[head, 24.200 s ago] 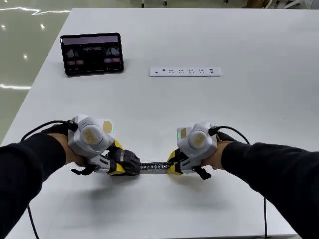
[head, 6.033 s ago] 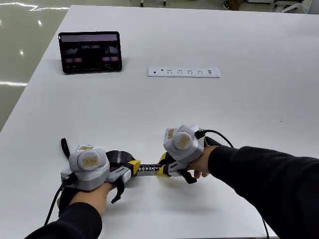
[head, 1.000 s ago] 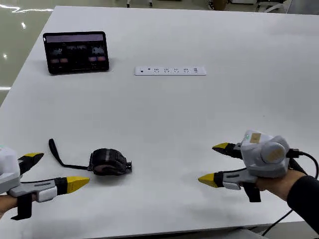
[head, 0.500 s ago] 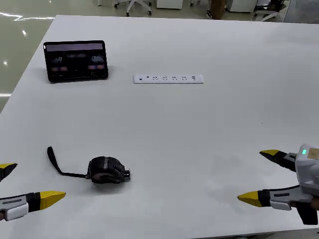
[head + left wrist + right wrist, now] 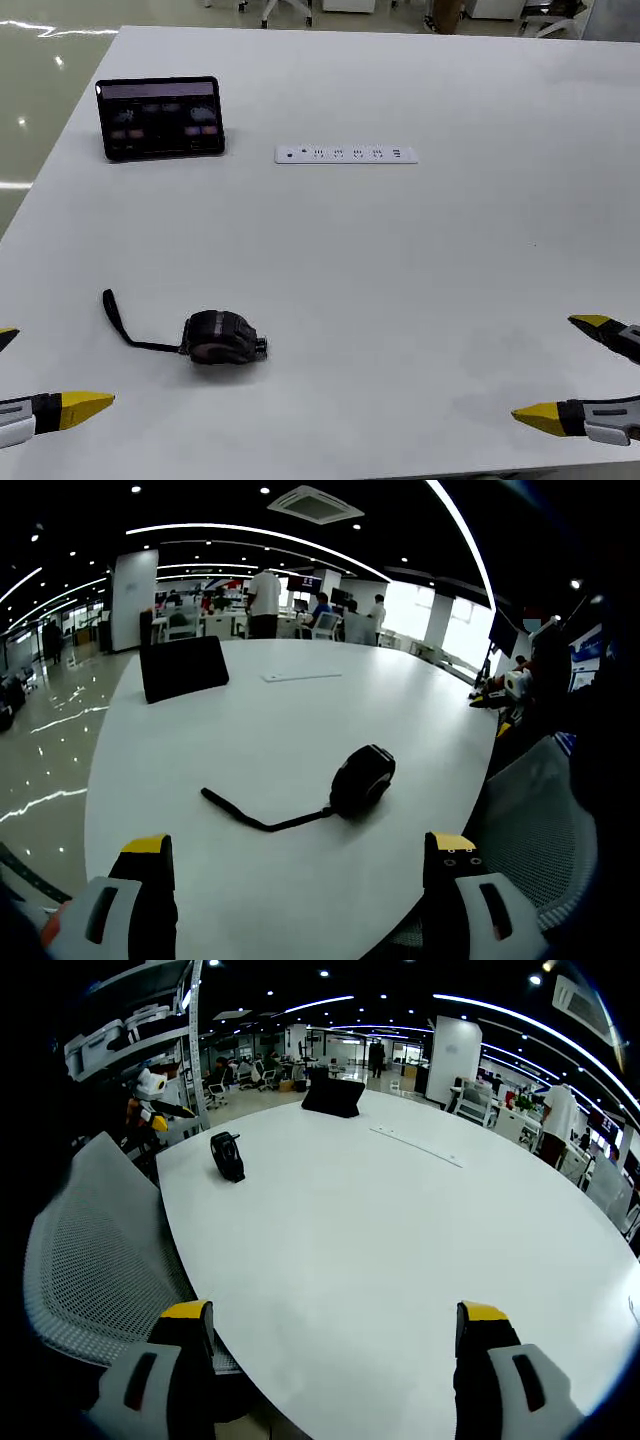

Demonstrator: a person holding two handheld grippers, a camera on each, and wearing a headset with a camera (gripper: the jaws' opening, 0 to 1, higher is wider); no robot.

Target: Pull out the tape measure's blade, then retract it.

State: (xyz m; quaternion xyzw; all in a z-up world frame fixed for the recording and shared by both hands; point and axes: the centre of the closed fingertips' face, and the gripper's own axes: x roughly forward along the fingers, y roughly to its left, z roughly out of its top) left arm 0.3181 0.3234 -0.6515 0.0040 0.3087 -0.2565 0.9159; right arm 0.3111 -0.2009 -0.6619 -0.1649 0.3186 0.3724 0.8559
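A black tape measure [image 5: 222,337] lies on the white table [image 5: 400,260] near its front left, blade fully in, with its black wrist strap [image 5: 125,325] trailing to the left. My left gripper [image 5: 45,370] is open at the bottom left corner, apart from the tape. From the left gripper view, the tape measure [image 5: 362,778] rests a short way ahead of the open left gripper [image 5: 300,845]. My right gripper [image 5: 562,370] stands open at the bottom right, far from the tape. Across the table in the right gripper view, the tape measure [image 5: 227,1155] is small beyond the open right gripper [image 5: 335,1311].
A dark tablet [image 5: 160,117] stands propped at the back left. A white power strip [image 5: 346,154] lies at the back middle. A grey mesh chair [image 5: 90,1260] stands at the table's near edge. Several people stand at desks [image 5: 265,590] far behind.
Both grippers have drawn apart toward the bottom corners, away from the tape measure. The tape measure lies still, untouched.
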